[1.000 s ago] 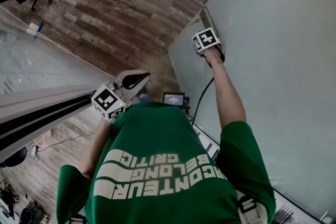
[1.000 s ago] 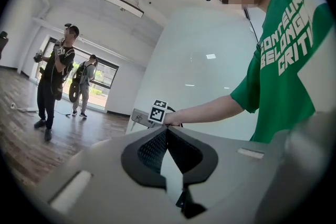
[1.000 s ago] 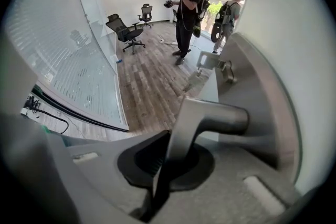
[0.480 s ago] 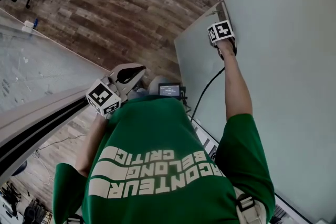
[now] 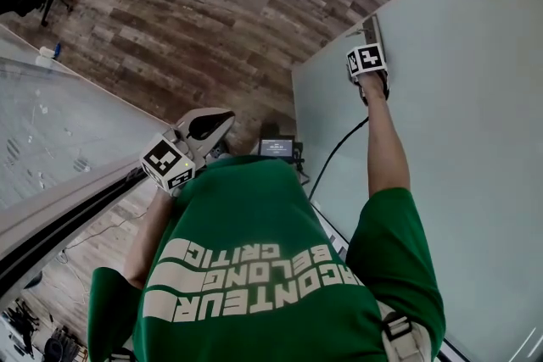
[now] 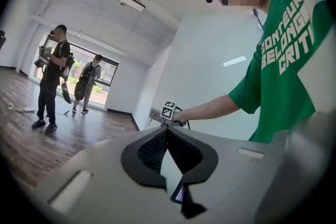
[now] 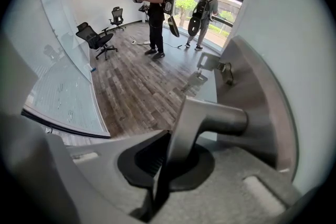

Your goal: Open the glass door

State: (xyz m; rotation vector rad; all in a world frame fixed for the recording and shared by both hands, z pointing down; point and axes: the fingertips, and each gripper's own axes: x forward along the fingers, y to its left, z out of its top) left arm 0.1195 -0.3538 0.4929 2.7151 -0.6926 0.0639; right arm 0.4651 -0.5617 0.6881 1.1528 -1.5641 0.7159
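Left tongs [image 6: 167, 129] closed, empty; beyond, a green-sleeved arm [image 6: 210, 109] reaches the door handle [image 6: 155, 114]

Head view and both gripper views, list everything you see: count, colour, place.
glass door: one, frosted pale grey, right of head view
door handle: one, silver, on the door, between the right jaws
wood floor: one, brown planks, beyond the door
glass wall: one, clear, left side
office chairs: two, black, by the glass wall
other people: two, dark clothes, far end of the floor
small screen: one, dark, before the person's chest
T-shirt: one, green, white lettering, on the person
left gripper: one, grey, jaws together, empty, in the air
right gripper: one, grey, jaws shut on the door handle
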